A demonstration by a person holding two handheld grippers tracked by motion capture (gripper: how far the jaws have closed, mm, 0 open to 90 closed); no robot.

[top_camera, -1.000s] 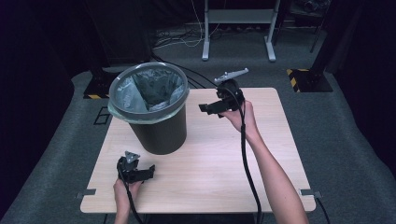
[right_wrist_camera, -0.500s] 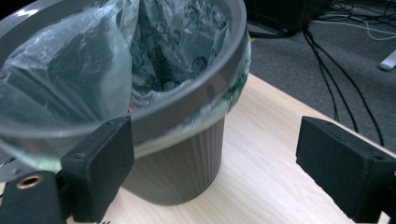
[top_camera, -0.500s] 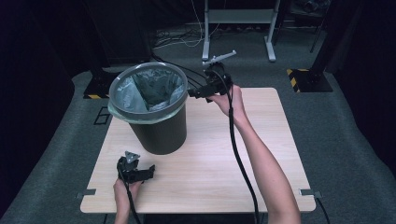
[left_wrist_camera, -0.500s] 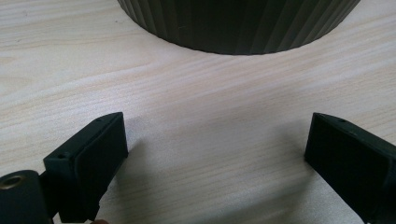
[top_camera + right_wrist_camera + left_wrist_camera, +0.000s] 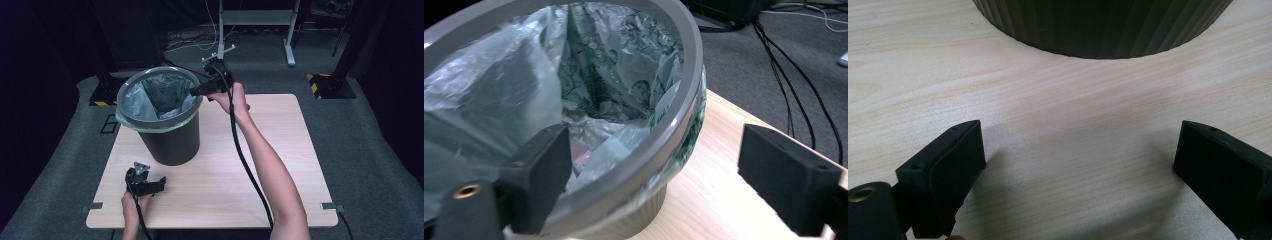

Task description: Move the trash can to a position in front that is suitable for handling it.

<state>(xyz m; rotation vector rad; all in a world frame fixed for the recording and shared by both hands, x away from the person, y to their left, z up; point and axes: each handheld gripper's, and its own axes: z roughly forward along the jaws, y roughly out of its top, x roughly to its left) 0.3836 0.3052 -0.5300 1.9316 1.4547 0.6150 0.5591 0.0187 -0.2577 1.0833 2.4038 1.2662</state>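
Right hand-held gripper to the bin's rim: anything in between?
Nothing visible. The right hand-held gripper has open jaws already straddling the grey rim of the bin, one inside over the plastic liner, one outside over the table. They have just been closing slightly.

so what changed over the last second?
The right gripper moved left across the table to the bin's rim, jaws closing slightly but open astride the rim and bag edge, gripping nothing yet. The left gripper stayed open on the table; bin unmoved.
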